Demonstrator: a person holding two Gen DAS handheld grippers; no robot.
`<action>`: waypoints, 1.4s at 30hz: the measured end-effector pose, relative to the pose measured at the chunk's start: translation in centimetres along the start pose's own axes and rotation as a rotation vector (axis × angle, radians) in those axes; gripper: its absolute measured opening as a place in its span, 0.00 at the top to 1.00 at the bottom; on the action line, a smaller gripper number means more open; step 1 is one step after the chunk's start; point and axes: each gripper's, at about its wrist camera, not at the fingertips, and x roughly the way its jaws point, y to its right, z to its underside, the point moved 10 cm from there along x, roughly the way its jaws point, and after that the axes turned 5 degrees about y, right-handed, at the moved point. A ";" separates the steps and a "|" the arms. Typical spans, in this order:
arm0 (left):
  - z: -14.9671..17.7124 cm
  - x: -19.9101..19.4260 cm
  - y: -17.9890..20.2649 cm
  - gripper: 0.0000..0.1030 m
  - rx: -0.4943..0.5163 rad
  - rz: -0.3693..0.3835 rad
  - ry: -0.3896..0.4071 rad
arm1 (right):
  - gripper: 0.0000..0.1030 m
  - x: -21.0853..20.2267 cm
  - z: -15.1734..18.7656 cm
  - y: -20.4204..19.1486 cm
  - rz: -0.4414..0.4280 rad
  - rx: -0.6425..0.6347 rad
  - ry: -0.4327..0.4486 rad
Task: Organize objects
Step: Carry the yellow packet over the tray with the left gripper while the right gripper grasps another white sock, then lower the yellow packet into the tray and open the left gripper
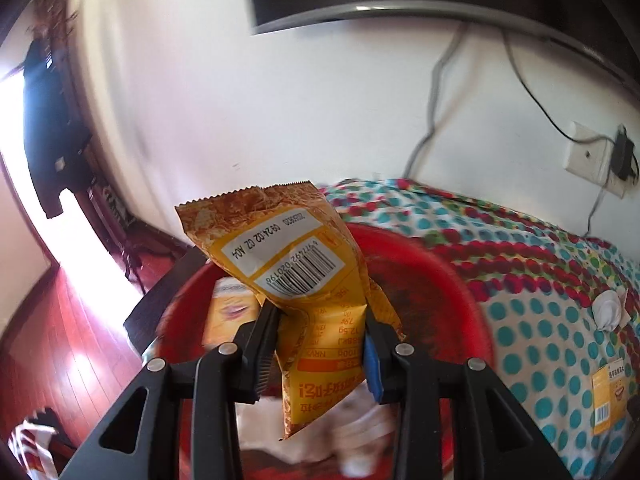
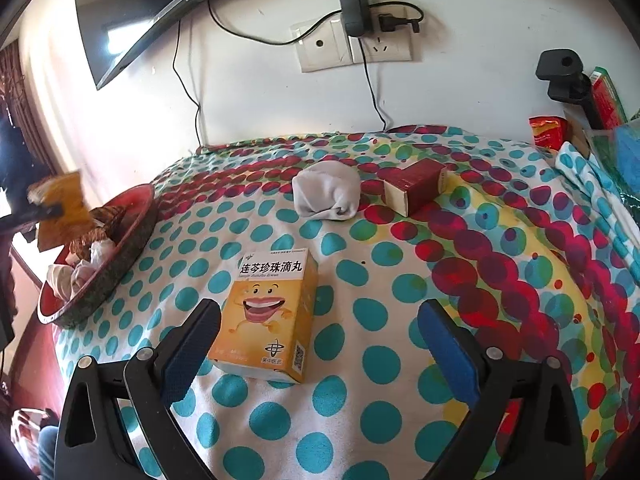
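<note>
My left gripper (image 1: 322, 316) is shut on an orange snack packet (image 1: 296, 264) and holds it above the red basin (image 1: 452, 276) at the table's left end. The basin holds another yellow packet (image 1: 230, 312) and white cloth (image 1: 360, 432). In the right wrist view the packet (image 2: 64, 200) hangs over the basin (image 2: 132, 236). My right gripper (image 2: 320, 320) is open, low over the polka-dot cloth, with a yellow medicine box (image 2: 268, 312) lying between its fingers, nearer the left one. A rolled white sock (image 2: 326, 194) and a dark red box (image 2: 416, 186) lie further back.
The dotted tablecloth (image 2: 440, 280) covers the table against a white wall with a socket and charger (image 2: 354, 12). A TV (image 2: 144, 12) hangs at the upper left. Red packets (image 2: 546, 132), a black clamp (image 2: 560, 72) and boxes stand at the far right. Red wooden floor (image 1: 60, 340) lies left.
</note>
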 end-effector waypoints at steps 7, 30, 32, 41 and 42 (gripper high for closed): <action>3.0 -1.1 -5.8 0.64 -0.034 -0.012 -0.020 | 0.03 1.0 -1.2 -0.5 0.032 -0.021 -0.009; 4.4 -0.3 -5.7 0.63 -0.057 0.094 -0.012 | 0.41 13.5 -5.6 -0.2 0.148 -0.147 -0.222; 4.2 -0.1 -4.4 0.63 -0.020 0.101 -0.015 | 0.44 13.8 -5.4 0.1 0.161 -0.157 -0.220; 4.1 1.6 -2.5 0.63 -0.025 0.118 -0.045 | 0.48 13.8 -5.6 0.2 0.158 -0.158 -0.205; 4.2 2.0 -2.6 0.63 -0.033 0.116 -0.055 | 0.48 13.8 -5.6 0.2 0.159 -0.158 -0.203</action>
